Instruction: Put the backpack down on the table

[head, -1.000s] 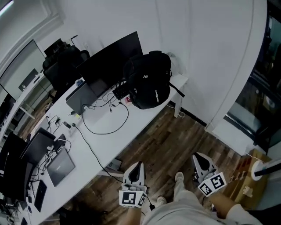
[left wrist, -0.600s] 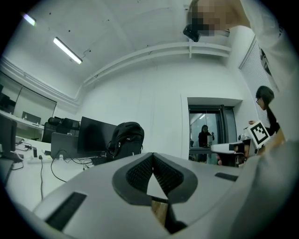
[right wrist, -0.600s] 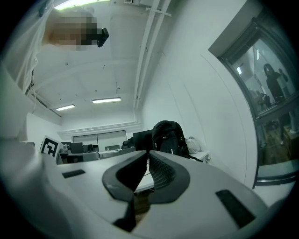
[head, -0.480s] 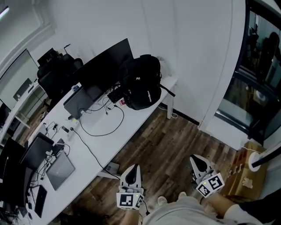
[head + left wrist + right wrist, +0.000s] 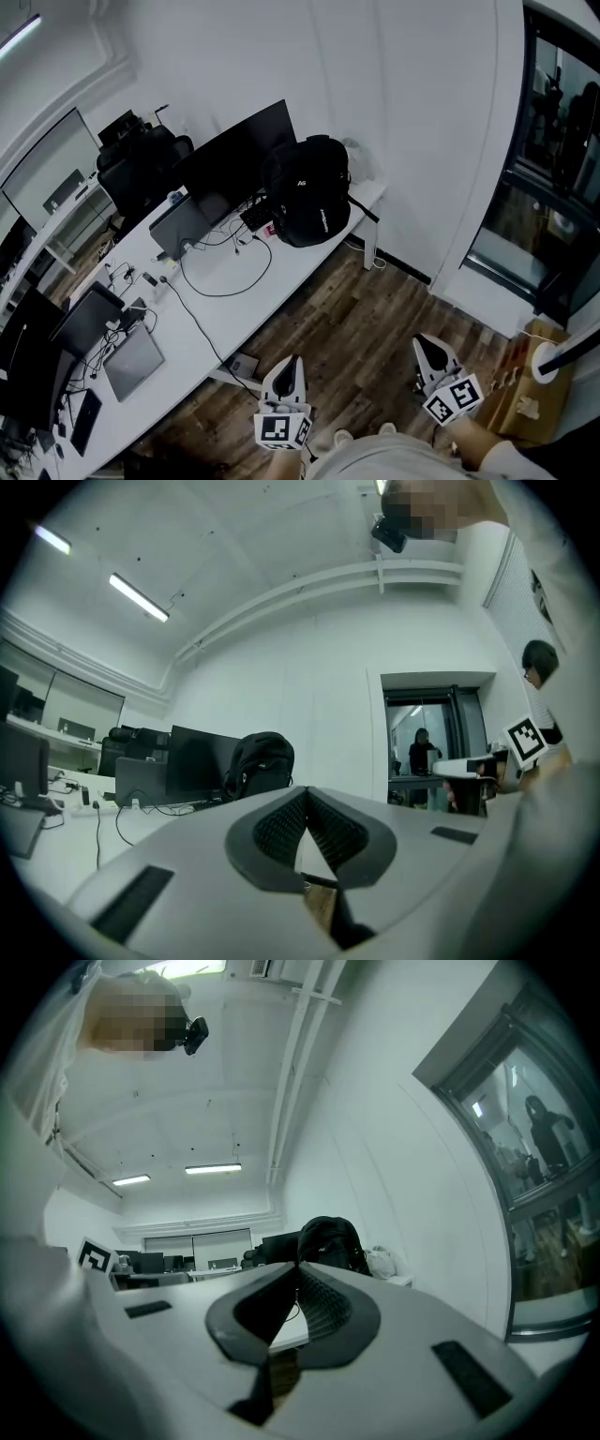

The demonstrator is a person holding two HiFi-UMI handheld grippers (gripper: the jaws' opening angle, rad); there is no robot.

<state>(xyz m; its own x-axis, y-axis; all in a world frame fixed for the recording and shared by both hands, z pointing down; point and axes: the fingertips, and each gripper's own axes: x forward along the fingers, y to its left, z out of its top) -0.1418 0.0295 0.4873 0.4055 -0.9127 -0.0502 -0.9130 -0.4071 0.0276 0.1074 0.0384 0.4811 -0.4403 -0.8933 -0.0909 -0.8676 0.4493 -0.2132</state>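
A black backpack (image 5: pixel 307 190) stands upright on the far right end of the long white table (image 5: pixel 225 300), next to a black monitor. It also shows in the left gripper view as the backpack (image 5: pixel 256 763) and in the right gripper view as the backpack (image 5: pixel 330 1238). Both grippers hang over the wooden floor, well short of the table. My left gripper (image 5: pixel 292 361) is shut with nothing between its jaws. My right gripper (image 5: pixel 422 343) is shut and empty too. Neither touches the backpack.
A black monitor (image 5: pixel 234 155), a grey laptop (image 5: pixel 183 225), a keyboard and loose cables lie beside the backpack. More laptops (image 5: pixel 131 356) sit at the near left. Black chairs (image 5: pixel 141 159) stand behind the table. A cardboard box (image 5: pixel 530 384) is at right, near a glass door.
The view has shifted and the backpack and table now sit a little further off. Both grippers stay shut and low in the frame.
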